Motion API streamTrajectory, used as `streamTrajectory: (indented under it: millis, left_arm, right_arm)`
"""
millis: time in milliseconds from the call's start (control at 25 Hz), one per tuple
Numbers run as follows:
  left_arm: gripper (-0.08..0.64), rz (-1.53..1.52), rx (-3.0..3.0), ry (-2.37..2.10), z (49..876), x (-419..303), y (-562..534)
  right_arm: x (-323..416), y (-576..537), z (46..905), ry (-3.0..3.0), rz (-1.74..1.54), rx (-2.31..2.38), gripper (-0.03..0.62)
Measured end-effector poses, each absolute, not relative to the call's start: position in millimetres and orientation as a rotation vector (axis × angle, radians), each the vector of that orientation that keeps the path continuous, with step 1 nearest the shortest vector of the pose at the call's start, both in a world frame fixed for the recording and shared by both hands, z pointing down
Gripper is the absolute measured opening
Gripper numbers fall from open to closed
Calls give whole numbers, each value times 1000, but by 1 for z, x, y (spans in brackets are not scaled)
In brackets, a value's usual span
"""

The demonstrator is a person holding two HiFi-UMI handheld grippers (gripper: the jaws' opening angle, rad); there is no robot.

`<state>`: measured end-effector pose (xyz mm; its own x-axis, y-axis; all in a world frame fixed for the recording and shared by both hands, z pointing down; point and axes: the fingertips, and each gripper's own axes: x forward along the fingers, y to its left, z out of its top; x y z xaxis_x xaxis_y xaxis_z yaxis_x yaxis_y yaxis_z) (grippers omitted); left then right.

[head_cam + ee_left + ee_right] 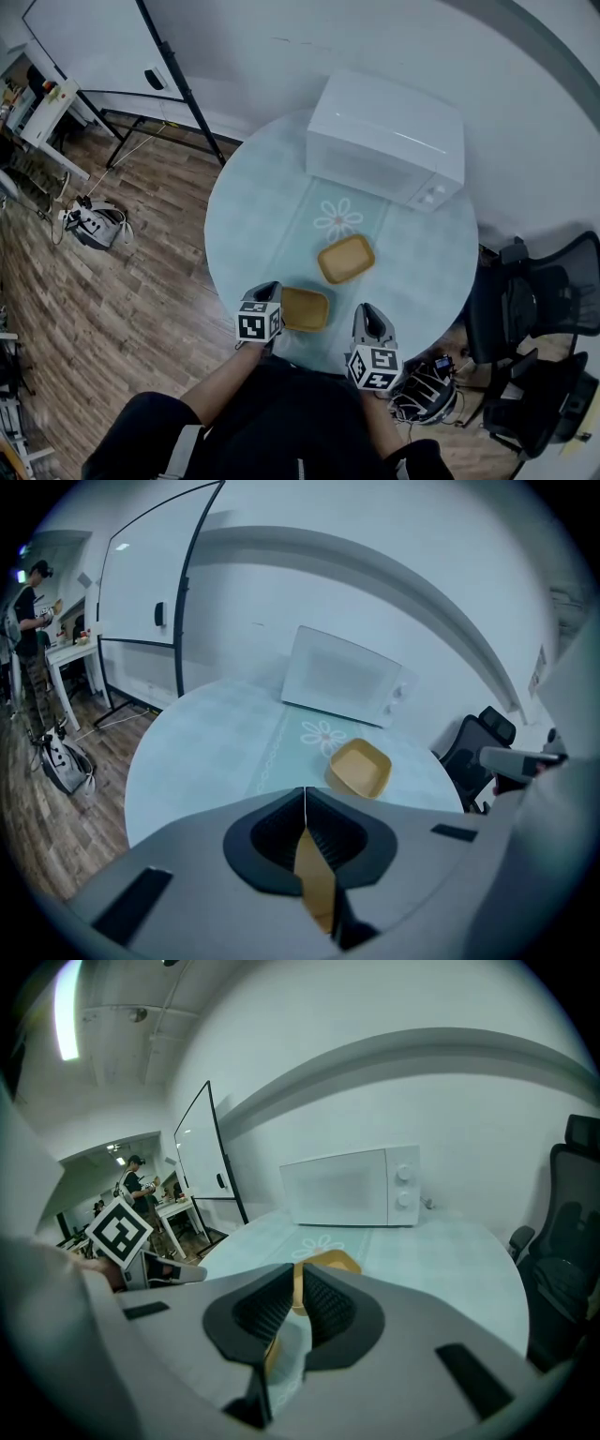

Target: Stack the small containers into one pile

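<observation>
Left gripper (306, 797): its fingers (274, 841) are clenched on the side wall of the near container (305, 309). The tips meet, and the tan wall fills the gap between the pads lower down.
Near container: tan, shallow and rounded-rectangular, with its open side up. It reaches out to the right of the left fingers and lies between the two grippers, at the near edge of the tabletop (253, 216). I cannot tell whether its base touches the tabletop.
Right gripper (298, 1277): its fingers (255, 1314) are drawn together to a narrow slit and grasp nothing. They sit just to the right of the near container, apart from it.
Far container (346, 259): the same tan colour and shape, open side up, on the tabletop ahead of both pairs of fingers and apart from the near container. In the right gripper view it shows straight beyond the fingertips. In the left gripper view it lies ahead and slightly to the right.
Flower print (337, 220): pale, on the tabletop just beyond the far container.
Microwave (384, 141): white, door shut, at the far side of the tabletop, well beyond both pairs of fingers.
Tabletop: round, pale blue-green.
Whiteboard (84, 47): on a black stand on the wooden floor (112, 309), far to the left of the left fingers.
Office chair (534, 300): black, off the tabletop's edge, to the right of the right fingers.
</observation>
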<state>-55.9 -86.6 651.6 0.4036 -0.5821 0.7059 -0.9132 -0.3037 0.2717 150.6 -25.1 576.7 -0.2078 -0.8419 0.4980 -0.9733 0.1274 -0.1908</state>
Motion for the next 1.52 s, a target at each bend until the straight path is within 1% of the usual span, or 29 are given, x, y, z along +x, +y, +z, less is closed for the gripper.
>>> streamTrajectory:
  millis: [200,280,320,960,1360,1520]
  left_arm:
    - [24,592,2031,-1171,648,-31,-95]
    - [123,575,2019,-1119,650,-18,-99]
    - [133,576,2012,-1106,652,-12,-101]
    - [143,651,1805,-1032,700,58,-133]
    - [137,738,1601,-1052,737,68,-135]
    - [116,769,1587,-1072,742,68,-137]
  right_arm:
    - [158,-24,577,-2122,708,1804,28]
    - [162,-24,577,-2113,713,1815,28]
    - [163,-24,577,-2109,715,1821,28]
    - [188,-27,585,-2057,774,1869,28]
    - [201,-31,592,-2044,813,1884,28]
    - [208,-30,595,-2031,824,1893,28]
